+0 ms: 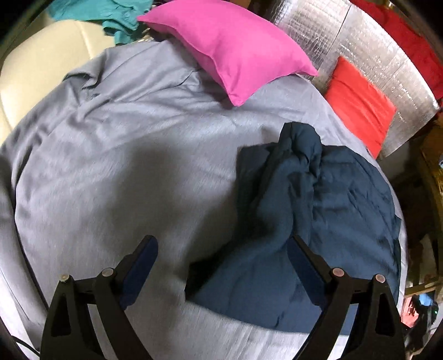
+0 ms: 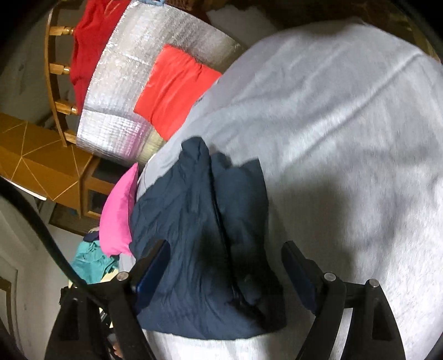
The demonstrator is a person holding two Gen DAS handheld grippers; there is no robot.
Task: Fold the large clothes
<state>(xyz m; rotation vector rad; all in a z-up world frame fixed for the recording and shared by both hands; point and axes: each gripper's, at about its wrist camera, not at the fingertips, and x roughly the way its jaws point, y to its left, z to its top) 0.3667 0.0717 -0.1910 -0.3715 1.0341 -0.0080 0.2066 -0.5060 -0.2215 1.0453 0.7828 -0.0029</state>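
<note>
A dark navy padded garment (image 1: 304,210) lies bunched and partly folded on the grey bed sheet (image 1: 110,155). In the left wrist view it sits to the right of centre, and my left gripper (image 1: 221,243) hangs open above its near left edge with nothing between the fingers. The right wrist view has the same garment (image 2: 205,238) at the centre, with a seam ridge running down its middle. My right gripper (image 2: 224,249) stands open over it, and its pads do not press on the cloth.
A pink pillow (image 1: 227,47) lies at the head of the bed. A red-orange cushion (image 1: 360,102) leans on silver foil padding (image 1: 373,55). Teal clothes (image 1: 110,16) are heaped beyond the sheet. A wooden cabinet (image 2: 41,166) stands beside the bed.
</note>
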